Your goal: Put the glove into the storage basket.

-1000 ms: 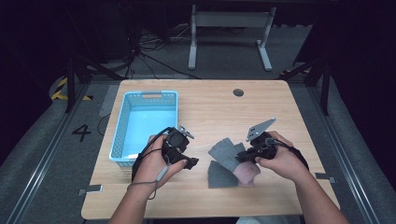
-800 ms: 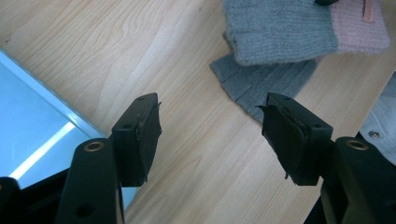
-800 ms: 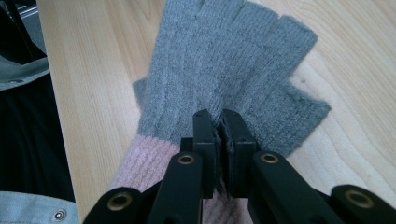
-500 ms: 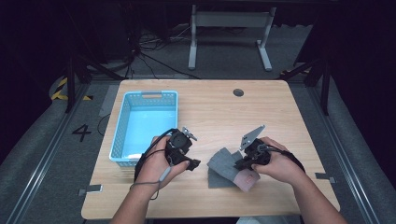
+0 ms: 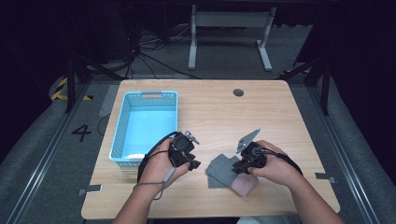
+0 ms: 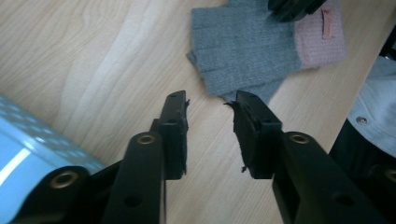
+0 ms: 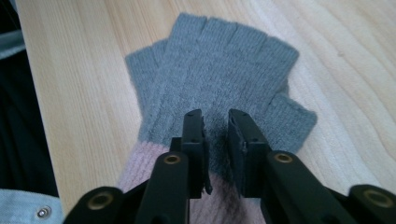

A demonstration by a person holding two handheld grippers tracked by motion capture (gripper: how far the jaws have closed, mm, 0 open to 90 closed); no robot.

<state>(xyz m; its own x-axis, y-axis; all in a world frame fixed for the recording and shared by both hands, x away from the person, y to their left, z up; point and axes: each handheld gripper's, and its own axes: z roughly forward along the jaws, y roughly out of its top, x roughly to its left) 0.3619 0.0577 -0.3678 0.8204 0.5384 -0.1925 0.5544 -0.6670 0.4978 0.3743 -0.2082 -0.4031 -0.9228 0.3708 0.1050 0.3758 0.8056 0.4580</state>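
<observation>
My right tongs [image 7: 215, 122], jaws just opening, stand released over the glove [image 7: 219, 70]; the left tongs [image 6: 210, 102], just narrowing, hold nothing. If I close too shallow, only loose wool is pinched and the glove may slip.

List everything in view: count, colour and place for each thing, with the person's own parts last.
glove: at least one, maybe a stacked pair, grey with pink cuff, flat on the table near its front edge, right of centre.
basket: one, light blue, on the table's left side.
table: one, light wood, middle of the high view.
metal stand: one, grey, on the floor beyond the table.
left gripper: one, black, jaws apart over bare wood just short of the glove.
right gripper: one, black, jaws apart over the glove's palm.
</observation>
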